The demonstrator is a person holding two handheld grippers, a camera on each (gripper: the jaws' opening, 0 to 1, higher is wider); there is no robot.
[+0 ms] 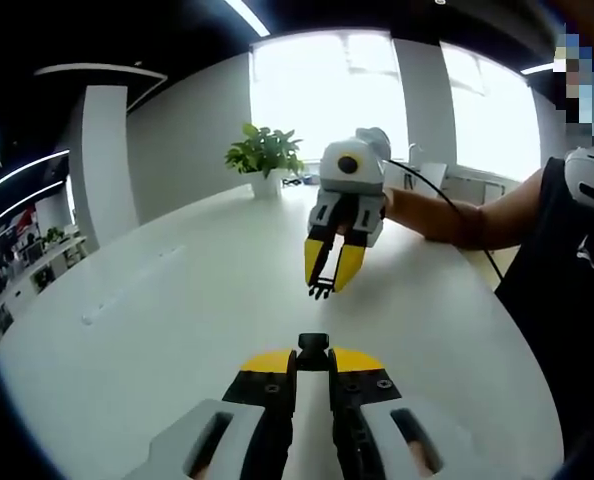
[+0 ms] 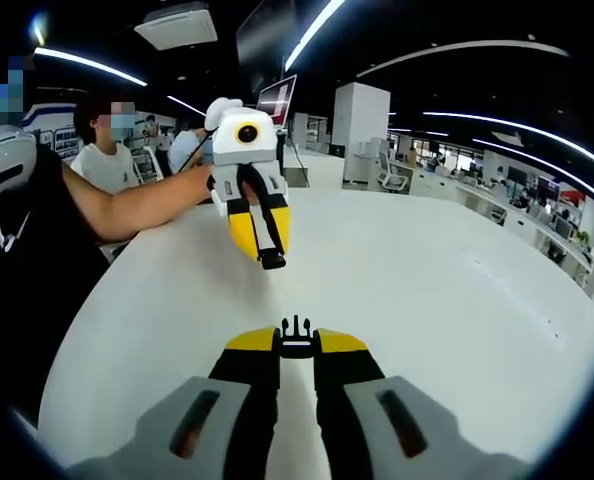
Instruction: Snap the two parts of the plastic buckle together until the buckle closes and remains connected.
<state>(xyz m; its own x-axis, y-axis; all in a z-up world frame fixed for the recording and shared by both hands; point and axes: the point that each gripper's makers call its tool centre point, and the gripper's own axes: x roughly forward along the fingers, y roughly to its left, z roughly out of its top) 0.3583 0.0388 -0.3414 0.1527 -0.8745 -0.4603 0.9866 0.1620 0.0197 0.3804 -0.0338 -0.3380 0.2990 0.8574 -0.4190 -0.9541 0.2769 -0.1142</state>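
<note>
In the left gripper view, the left gripper [image 1: 313, 352] has its yellow-tipped jaws drawn close together on a small black buckle part, the socket half [image 1: 313, 345], which pokes up from between the tips at the near middle of the scene. Farther off and slightly to the right, the right gripper [image 1: 325, 288] hangs above the table with its yellow jaws pointing down and closed on the pronged half [image 1: 322, 290], whose black prongs stick out below the tips. The two buckle halves are apart, facing each other across a stretch of bare tabletop.

In the right gripper view, the right gripper [image 2: 296, 340] pinches the pronged half [image 2: 296, 336] between narrowly set jaws, its three short prongs standing up past the yellow tips. Beyond it and a little to the left, the left gripper [image 2: 270, 255] is held in the air with its jaws angled down, clamped on the socket half [image 2: 272, 260] at their ends.

Both grippers hover over a wide, round-edged white table [image 1: 157, 320]. A person's forearm [image 1: 447, 215] reaches in from the right behind the far gripper. A potted green plant [image 1: 265, 155] stands at the far edge of the table before bright windows [image 1: 327, 85].
</note>
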